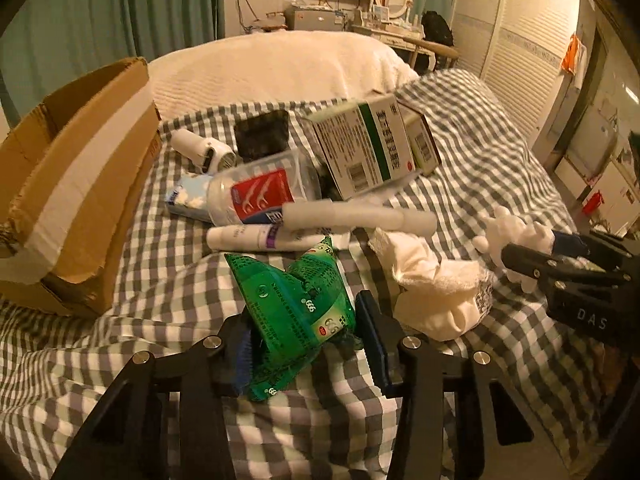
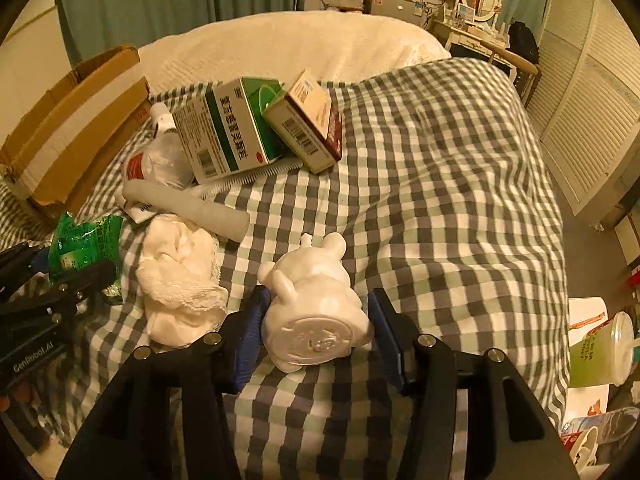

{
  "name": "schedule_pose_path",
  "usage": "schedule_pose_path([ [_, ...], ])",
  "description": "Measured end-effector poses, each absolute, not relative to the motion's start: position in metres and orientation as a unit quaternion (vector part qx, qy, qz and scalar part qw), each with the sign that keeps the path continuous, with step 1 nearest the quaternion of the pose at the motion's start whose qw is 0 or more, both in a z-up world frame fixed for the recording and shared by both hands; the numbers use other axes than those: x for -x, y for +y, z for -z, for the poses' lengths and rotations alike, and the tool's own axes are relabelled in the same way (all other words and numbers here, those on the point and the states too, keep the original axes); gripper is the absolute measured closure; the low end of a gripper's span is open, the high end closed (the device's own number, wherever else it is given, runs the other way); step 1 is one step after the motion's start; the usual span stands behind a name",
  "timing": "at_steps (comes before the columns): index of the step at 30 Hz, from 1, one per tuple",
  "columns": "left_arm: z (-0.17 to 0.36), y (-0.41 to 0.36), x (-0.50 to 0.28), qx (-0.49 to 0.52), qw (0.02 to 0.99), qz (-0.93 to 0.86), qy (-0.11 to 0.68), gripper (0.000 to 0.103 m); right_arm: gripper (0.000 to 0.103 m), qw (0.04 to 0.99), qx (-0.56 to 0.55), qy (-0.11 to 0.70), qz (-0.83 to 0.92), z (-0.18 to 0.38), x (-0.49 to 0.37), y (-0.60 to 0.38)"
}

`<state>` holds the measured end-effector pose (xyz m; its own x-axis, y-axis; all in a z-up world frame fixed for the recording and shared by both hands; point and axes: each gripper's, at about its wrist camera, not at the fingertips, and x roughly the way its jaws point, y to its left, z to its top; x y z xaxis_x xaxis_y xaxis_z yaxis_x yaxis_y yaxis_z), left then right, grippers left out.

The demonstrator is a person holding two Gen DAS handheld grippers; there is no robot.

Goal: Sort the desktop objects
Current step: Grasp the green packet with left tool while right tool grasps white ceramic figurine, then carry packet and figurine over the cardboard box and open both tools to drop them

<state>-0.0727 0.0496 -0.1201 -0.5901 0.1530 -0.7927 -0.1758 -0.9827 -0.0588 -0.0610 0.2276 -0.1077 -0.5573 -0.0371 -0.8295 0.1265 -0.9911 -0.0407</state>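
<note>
My left gripper (image 1: 304,344) is shut on a crumpled green sachet pack (image 1: 292,316), held just above the checked cloth; it also shows in the right wrist view (image 2: 86,246). My right gripper (image 2: 316,332) holds a white plaster animal figurine (image 2: 316,308) lying with its base toward the camera; its blue pads sit at both flanks. In the left wrist view the figurine (image 1: 516,240) shows at the right gripper's tip. A cardboard box (image 1: 72,204) stands at the left.
A pile lies ahead: green-and-white medicine box (image 1: 360,144), brown-and-white box (image 2: 308,128), floss-pick jar (image 1: 260,192), white tubes (image 1: 360,218), white crumpled cloth (image 1: 436,284), black item (image 1: 262,136). A side table with a cup (image 2: 600,350) is at the right.
</note>
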Motion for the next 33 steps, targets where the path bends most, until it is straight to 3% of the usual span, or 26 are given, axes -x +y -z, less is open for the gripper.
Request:
schedule_pose_path([
  [7,0.090,0.026,0.073,0.412,0.077,-0.908,0.000,0.057,0.053,0.057,-0.452,0.037,0.890,0.082,0.053,0.223],
  [16,0.026,-0.027,0.091,0.349,0.032,-0.936,-0.021,0.057,0.053,0.099,-0.392,0.040,0.914,0.010,0.065,0.194],
  [33,-0.050,-0.165,0.147,0.257,-0.067,-0.960,-0.083,0.057,0.053,0.240,-0.300,0.061,0.921,-0.083,0.147,0.031],
])
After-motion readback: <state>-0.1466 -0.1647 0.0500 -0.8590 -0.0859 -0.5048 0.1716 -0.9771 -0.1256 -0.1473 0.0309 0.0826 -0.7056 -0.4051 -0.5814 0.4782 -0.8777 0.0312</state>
